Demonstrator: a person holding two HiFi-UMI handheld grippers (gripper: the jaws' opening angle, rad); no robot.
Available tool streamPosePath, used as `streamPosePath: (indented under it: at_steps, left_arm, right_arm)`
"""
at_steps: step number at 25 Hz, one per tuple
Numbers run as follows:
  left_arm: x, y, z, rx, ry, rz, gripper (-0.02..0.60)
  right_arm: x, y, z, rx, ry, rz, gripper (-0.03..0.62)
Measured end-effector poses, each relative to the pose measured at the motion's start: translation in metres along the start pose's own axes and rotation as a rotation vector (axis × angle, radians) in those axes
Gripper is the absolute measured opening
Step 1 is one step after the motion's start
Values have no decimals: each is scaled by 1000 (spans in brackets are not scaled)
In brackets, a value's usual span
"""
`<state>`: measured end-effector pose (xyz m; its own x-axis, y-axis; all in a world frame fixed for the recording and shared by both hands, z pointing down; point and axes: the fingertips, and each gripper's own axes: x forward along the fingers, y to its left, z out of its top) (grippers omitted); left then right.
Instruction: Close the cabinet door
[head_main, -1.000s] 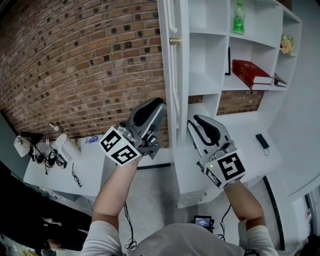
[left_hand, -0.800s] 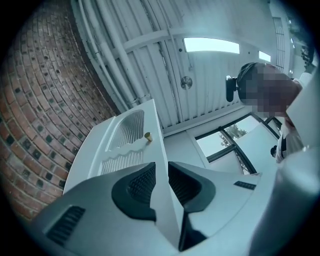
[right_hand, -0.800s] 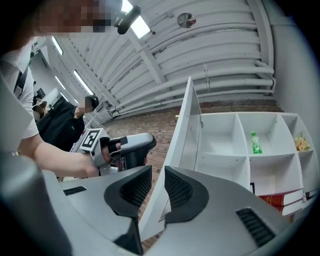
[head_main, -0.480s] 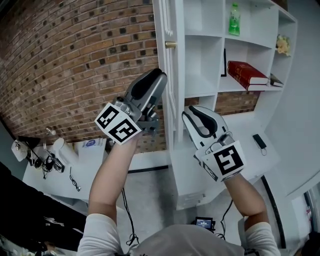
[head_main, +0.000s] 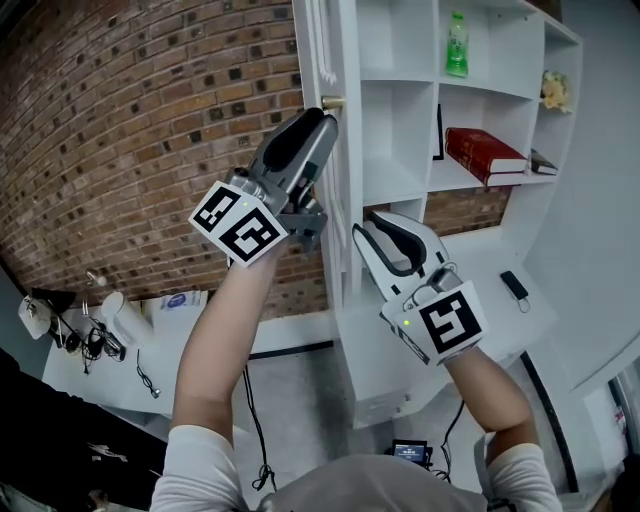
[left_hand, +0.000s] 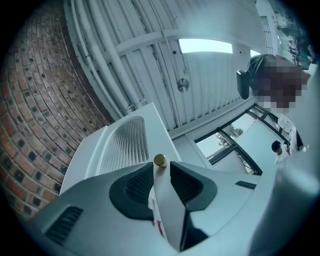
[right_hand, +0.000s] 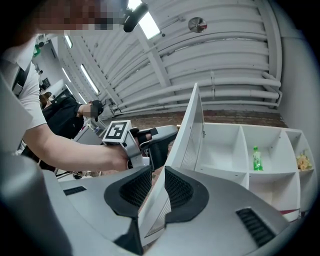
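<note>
Right tongs (right_hand: 157, 175): closed on the low edge of the cabinet door (right_hand: 192, 125).
Left tongs (left_hand: 161, 172): pinching the same edge higher up — just under the gold knob (left_hand: 159, 160).
Cabinet door: swung open, edge toward the person.
Shelves behind: red book (head_main: 485, 155), green bottle (head_main: 456, 45).

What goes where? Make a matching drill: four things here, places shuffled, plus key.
1 green bottle
2 red book
3 brass knob
4 right gripper

A on the cabinet door edge, at the left gripper
B upright, upper shelf
C astride the door edge, lower down
D lying flat, lower shelf

Pairs: 1-B, 2-D, 3-A, 4-C
</note>
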<state>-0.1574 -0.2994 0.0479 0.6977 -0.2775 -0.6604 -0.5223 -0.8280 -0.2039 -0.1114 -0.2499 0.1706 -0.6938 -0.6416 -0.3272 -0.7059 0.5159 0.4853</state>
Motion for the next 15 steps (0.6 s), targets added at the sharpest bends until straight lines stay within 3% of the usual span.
streamPosePath:
  at_steps: [9,15]
  left_arm:
    - [16,2,13,-17,-39,-50,99]
    - [37,-6,-2,-11,-25,-62,98]
  right_arm:
    - [6,-5,7,-20,-12,-11,81]
    - [-5,-25,-2,-12,-16,-18,81]
